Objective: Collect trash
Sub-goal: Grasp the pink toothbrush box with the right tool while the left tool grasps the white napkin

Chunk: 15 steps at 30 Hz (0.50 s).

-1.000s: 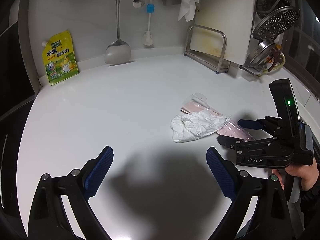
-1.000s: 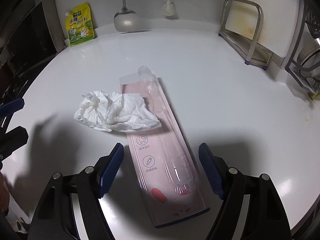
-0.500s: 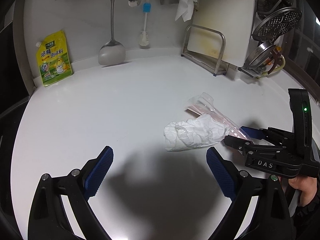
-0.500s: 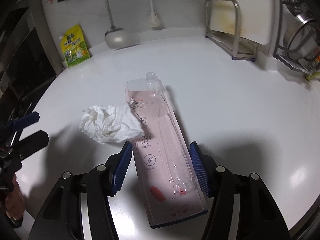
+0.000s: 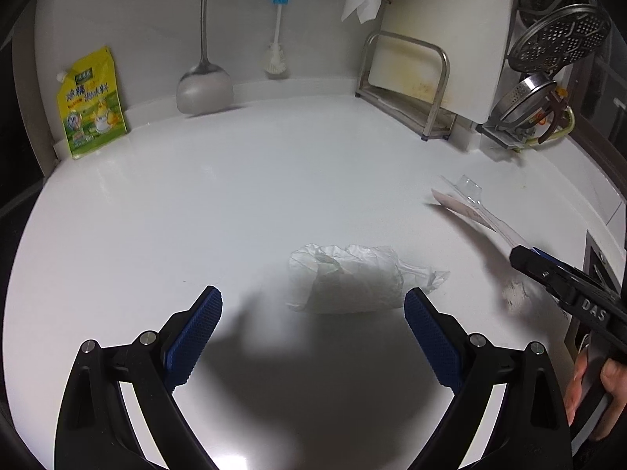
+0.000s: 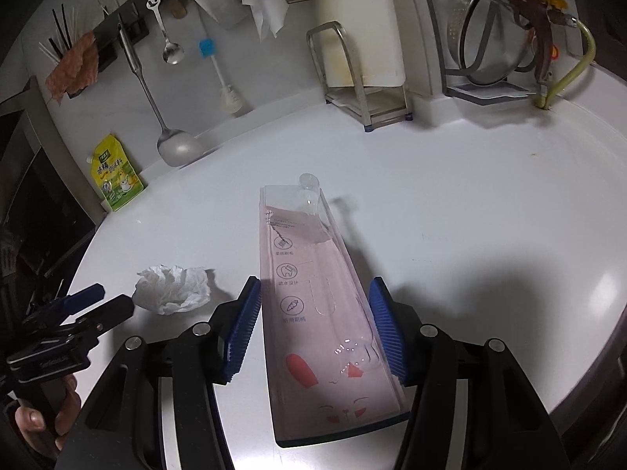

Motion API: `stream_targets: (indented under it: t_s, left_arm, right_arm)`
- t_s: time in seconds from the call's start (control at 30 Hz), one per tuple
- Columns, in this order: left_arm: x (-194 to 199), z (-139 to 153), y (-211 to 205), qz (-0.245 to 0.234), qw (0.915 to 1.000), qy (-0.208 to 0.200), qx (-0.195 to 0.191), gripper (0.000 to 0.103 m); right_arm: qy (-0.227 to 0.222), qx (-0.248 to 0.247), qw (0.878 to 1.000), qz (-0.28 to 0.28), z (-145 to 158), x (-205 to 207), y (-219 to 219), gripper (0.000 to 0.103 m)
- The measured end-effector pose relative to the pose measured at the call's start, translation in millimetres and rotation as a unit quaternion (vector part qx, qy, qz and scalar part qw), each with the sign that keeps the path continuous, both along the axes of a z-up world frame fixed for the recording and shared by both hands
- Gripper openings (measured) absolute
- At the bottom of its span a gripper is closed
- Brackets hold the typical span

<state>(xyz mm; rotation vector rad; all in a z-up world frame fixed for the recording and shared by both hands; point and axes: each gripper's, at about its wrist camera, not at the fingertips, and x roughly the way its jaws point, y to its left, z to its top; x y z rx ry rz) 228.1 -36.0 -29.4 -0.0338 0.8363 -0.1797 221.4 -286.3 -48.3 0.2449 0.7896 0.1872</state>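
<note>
Across the white countertop [image 5: 274, 180] I see shadow spread over the near part, cast by my 2 grippers. Along the back wall, a cutting board [image 5: 443, 31] stands in its metal rack [image 5: 411, 78], its top cut off by the frame edge. On my right gripper [image 6: 315, 327], the blue pads are closing on the pink toothbrush package [image 6: 309, 293], which sits between them with its far end raised off the counter; I read it as clamped, though the pad contact on the right side is hard to make out. My left gripper [image 5: 313, 337] has its jaws wide apart, nothing between them, just short of the crumpled tissue [image 5: 348, 278] lying on the counter. Printed text on the yellow pouch [image 5: 92, 103] is too small to read.
</note>
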Motion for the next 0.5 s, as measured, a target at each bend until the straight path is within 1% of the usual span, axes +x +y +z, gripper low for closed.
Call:
stream_targets:
  t_s: [0.13, 0.3, 0.37, 0.43, 0.5]
  left_arm:
    - [8, -6, -7, 0.009, 0.9999, 0.013, 0.000, 0.092]
    - [20, -14, -15, 0.030, 0.9991, 0.025, 0.017, 0.091]
    - [23, -16, -17, 0.034, 0.9988, 0.027, 0.023, 0.083]
    - [26, -18, -20, 0.034, 0.9985, 0.032, 0.030, 0.067]
    - [28, -20, -22, 0.033, 0.9982, 0.034, 0.035, 0.059]
  right_arm:
    - [-0.008, 0.014, 1.000, 0.003, 0, -5, -4, 0.055]
    - [-0.014, 0.021, 1.000, 0.006, -1, -7, -7, 0.055]
    - [-0.017, 0.024, 1.000, 0.007, 0, -9, -8, 0.055]
    - [-0.019, 0.026, 0.999, 0.008, 0, -9, -9, 0.055]
    - [-0.020, 0.026, 0.999, 0.009, 1, -10, -8, 0.055]
